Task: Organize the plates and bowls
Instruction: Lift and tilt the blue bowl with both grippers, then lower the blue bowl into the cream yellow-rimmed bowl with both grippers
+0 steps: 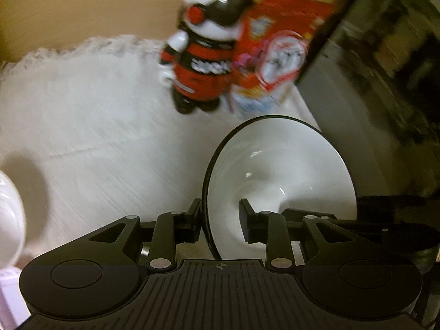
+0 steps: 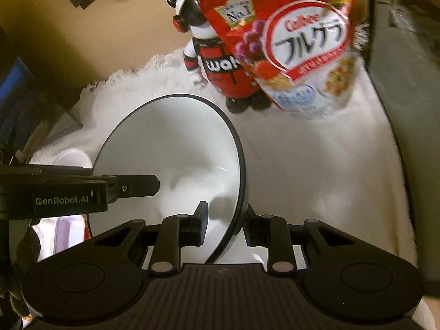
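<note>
A white bowl with a black rim point(image 1: 275, 165) hangs tilted above the white cloth, and both grippers hold it. My left gripper point(image 1: 220, 214) is shut on its near wall, one finger outside the rim and the other inside. In the right wrist view the same bowl point(image 2: 170, 143) has my right gripper point(image 2: 227, 217) shut on its opposite wall. There the left gripper's finger point(image 2: 137, 185) reaches into the bowl from the left. A second, smaller white bowl point(image 2: 73, 159) rests on the cloth behind it.
A black, white and red toy figure point(image 1: 203, 55) and a red cereal bag point(image 2: 302, 41) stand at the back of the white cloth point(image 2: 316, 165). A grey appliance point(image 1: 371, 96) borders the right side. Part of another white dish point(image 1: 8, 214) shows at the left edge.
</note>
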